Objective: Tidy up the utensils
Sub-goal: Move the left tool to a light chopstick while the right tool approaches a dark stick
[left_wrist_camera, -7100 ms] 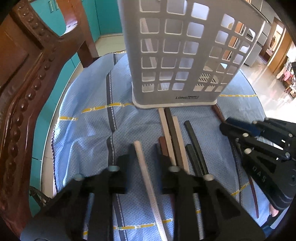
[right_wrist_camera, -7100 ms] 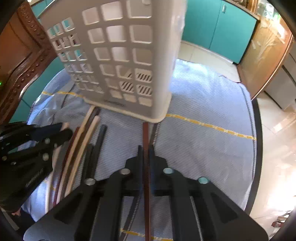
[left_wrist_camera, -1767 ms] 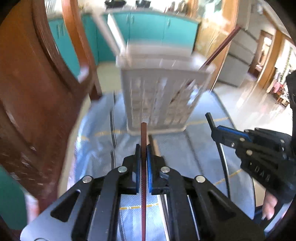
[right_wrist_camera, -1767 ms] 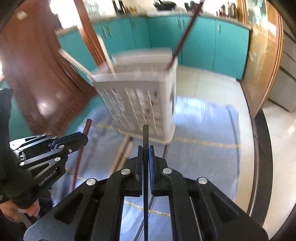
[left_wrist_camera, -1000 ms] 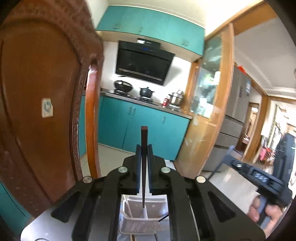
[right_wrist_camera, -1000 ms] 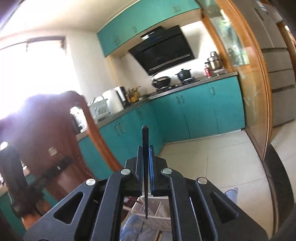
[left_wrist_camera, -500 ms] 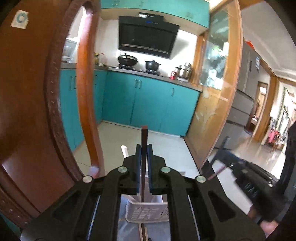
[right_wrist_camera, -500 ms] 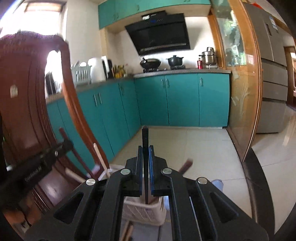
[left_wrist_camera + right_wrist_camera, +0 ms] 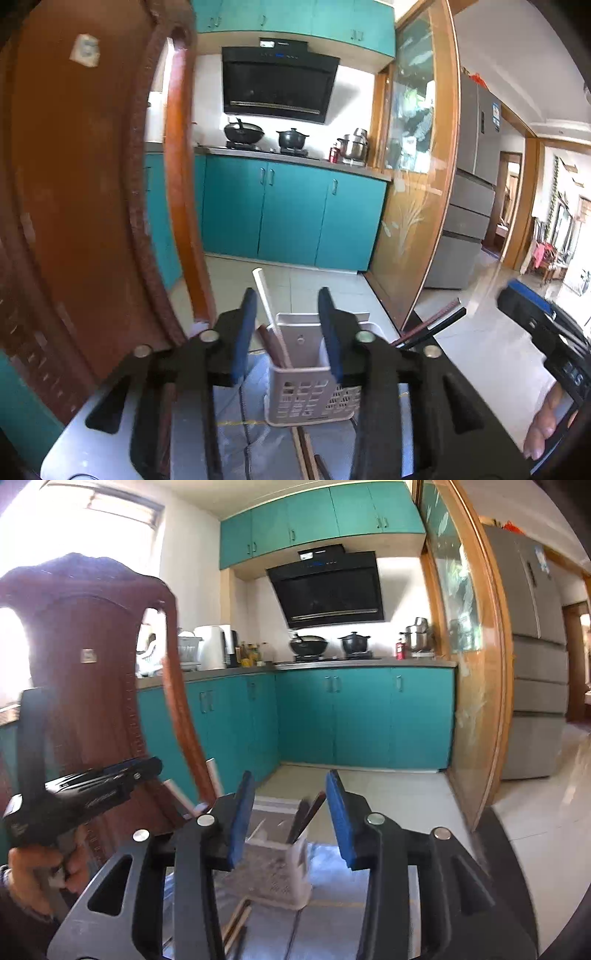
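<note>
Beyond both grippers, teal kitchen cabinets (image 9: pixel 362 716) fill the far wall, with a black range hood (image 9: pixel 277 86) above a wok and pot; a grey fridge (image 9: pixel 474 184) stands right, writing on its sticker too small to read. Carved wooden chair back (image 9: pixel 74 177) rises close on the left, just beside the basket; a pale sticker on it is illegible.

White perforated utensil basket (image 9: pixel 312 380) stands upright on a blue cloth (image 9: pixel 255 435), below and ahead of the left gripper (image 9: pixel 288 332); seen between its fingers. Left jaws are opening, spread, nothing between the pads. Right gripper (image 9: pixel 290 812) jaws also opening, spread, empty; basket sits below and ahead of it too.

Chopsticks in basket: white one (image 9: pixel 267 306) leans left, brown one beside it; dark and reddish-brown pair (image 9: pixel 432 323) leans out over the right rim. Loose chopsticks (image 9: pixel 304 450) lie on the cloth in front of the basket.

Lettering on the left gripper's side is blurred. Open floor lies right of the basket; chair crowds the left.
</note>
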The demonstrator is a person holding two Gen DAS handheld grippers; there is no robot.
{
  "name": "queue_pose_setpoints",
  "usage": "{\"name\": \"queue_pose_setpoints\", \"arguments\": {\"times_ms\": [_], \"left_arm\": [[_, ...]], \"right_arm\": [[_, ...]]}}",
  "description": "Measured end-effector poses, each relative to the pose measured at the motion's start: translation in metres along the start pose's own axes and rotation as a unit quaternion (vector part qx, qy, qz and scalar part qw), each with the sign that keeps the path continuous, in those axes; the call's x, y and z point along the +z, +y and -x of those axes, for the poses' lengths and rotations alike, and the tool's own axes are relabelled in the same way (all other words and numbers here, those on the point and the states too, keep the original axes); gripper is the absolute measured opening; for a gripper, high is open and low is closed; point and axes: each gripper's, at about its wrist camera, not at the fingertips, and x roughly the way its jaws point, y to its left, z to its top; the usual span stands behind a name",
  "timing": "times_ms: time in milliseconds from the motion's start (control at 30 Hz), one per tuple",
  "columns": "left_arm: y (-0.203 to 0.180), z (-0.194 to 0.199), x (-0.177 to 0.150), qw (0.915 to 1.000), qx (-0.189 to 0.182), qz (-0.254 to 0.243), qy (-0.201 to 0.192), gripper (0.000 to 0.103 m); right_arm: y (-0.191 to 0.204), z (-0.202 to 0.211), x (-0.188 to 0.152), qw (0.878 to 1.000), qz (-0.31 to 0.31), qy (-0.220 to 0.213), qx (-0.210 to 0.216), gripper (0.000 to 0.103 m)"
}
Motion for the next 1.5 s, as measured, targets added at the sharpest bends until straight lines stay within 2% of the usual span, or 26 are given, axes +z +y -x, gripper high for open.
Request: {"name": "queue_pose_setpoints", "arguments": {"times_ms": [100,167,233,300,333,367,467,567,633,667,767,800,867,933,967,1067,1133,1200,1333,1500], "left_arm": [[0.008,0.004,-0.014,0.9997,0.012,0.006,0.019,0.036],[0.011,0.001,-0.026,0.9987,0.024,0.006,0.044,0.036],[0.011,-0.010,-0.041,0.9944,0.043,0.000,0.097,0.036],[0.014,-0.028,-0.059,0.9854,0.048,0.004,0.163,0.034],[0.018,-0.039,-0.070,0.9790,0.043,0.016,0.199,0.032],[0.021,-0.044,-0.076,0.9752,0.037,0.025,0.217,0.032],[0.028,-0.064,-0.098,0.9584,0.022,0.050,0.280,0.032],[0.028,-0.073,-0.112,0.9505,0.023,0.043,0.307,0.032],[0.025,-0.076,-0.117,0.9486,0.025,0.030,0.314,0.032],[0.023,-0.077,-0.121,0.9472,0.024,0.023,0.319,0.032],[0.012,-0.082,-0.131,0.9429,0.020,-0.004,0.333,0.032],[0.009,-0.085,-0.132,0.9412,0.019,-0.013,0.337,0.032],[0.003,-0.091,-0.138,0.9376,0.022,-0.031,0.346,0.032],[0.002,-0.093,-0.141,0.9356,0.027,-0.036,0.350,0.032],[0.003,-0.094,-0.142,0.9355,0.030,-0.034,0.350,0.032],[0.010,-0.094,-0.138,0.9381,0.034,-0.020,0.344,0.032],[0.009,-0.095,-0.138,0.9386,0.032,-0.018,0.343,0.032],[0.007,-0.098,-0.141,0.9375,0.030,-0.021,0.346,0.032],[0.001,-0.099,-0.153,0.9342,0.020,-0.027,0.355,0.032],[-0.006,-0.101,-0.165,0.9317,0.005,-0.033,0.362,0.032]], "right_arm": [[0.009,-0.007,-0.025,0.998,0.003,0.058,0.031,0.040],[0.027,-0.029,-0.053,0.989,0.041,0.141,0.025,0.040],[0.038,-0.058,-0.081,0.971,0.054,0.231,0.037,0.040],[0.046,-0.087,-0.117,0.943,0.045,0.325,0.050,0.040],[0.049,-0.096,-0.132,0.932,0.043,0.355,0.050,0.040],[0.051,-0.107,-0.148,0.920,0.042,0.386,0.048,0.040],[0.052,-0.123,-0.168,0.904,0.045,0.424,0.031,0.036],[0.046,-0.128,-0.170,0.903,0.018,0.428,0.041,0.027],[0.043,-0.129,-0.171,0.902,0.024,0.430,0.018,0.008],[0.039,-0.131,-0.171,0.901,0.028,0.432,0.005,0.006],[0.025,-0.131,-0.166,0.904,0.001,0.427,0.002,0.005],[0.022,-0.129,-0.161,0.909,-0.011,0.416,0.014,0.005],[0.023,-0.126,-0.157,0.911,-0.023,0.411,0.041,0.008],[0.032,-0.124,-0.159,0.907,-0.014,0.416,0.060,0.022],[0.039,-0.123,-0.162,0.906,-0.003,0.419,0.065,0.023],[0.053,-0.129,-0.169,0.900,0.027,0.431,0.057,0.023],[0.055,-0.126,-0.173,0.903,0.037,0.426,0.050,0.020],[0.051,-0.128,-0.173,0.900,0.026,0.434,0.042,0.010],[0.028,-0.132,-0.170,0.899,0.004,0.439,0.013,0.009],[0.010,-0.129,-0.169,0.897,-0.023,0.442,0.009,0.009]]}}
